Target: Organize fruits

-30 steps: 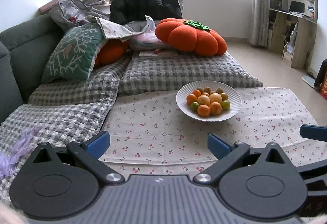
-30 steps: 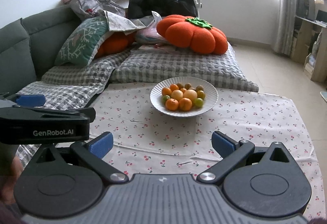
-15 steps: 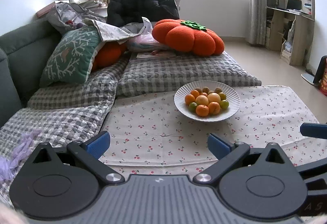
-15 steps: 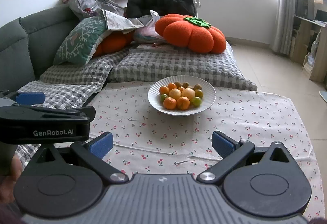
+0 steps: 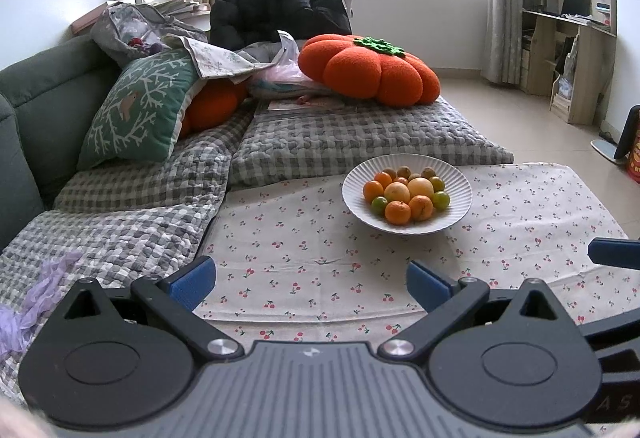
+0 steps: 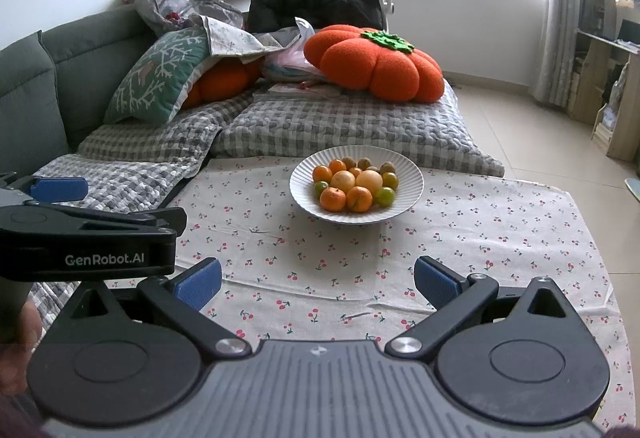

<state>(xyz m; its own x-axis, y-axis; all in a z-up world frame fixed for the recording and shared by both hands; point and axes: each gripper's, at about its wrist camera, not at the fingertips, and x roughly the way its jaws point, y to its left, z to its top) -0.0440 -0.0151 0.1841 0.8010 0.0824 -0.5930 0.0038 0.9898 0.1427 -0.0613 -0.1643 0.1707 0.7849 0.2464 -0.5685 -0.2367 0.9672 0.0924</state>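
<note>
While both grippers hover low, one cloth [image 5: 320,234] with little cherries covers the table under them. Ahead of the jaws sits one white plate [image 6: 412,174], well apart from them. On it lie four oranges [image 6: 333,198], two big yellow fruits [image 6: 369,180], three green ones [image 6: 385,195] and about four small brown ones [image 6: 364,163] at the back. The left gripper [image 5: 310,280] has its jaws spread wide and holds nothing. The right gripper [image 6: 318,280] is spread wide too, and holds nothing.
</note>
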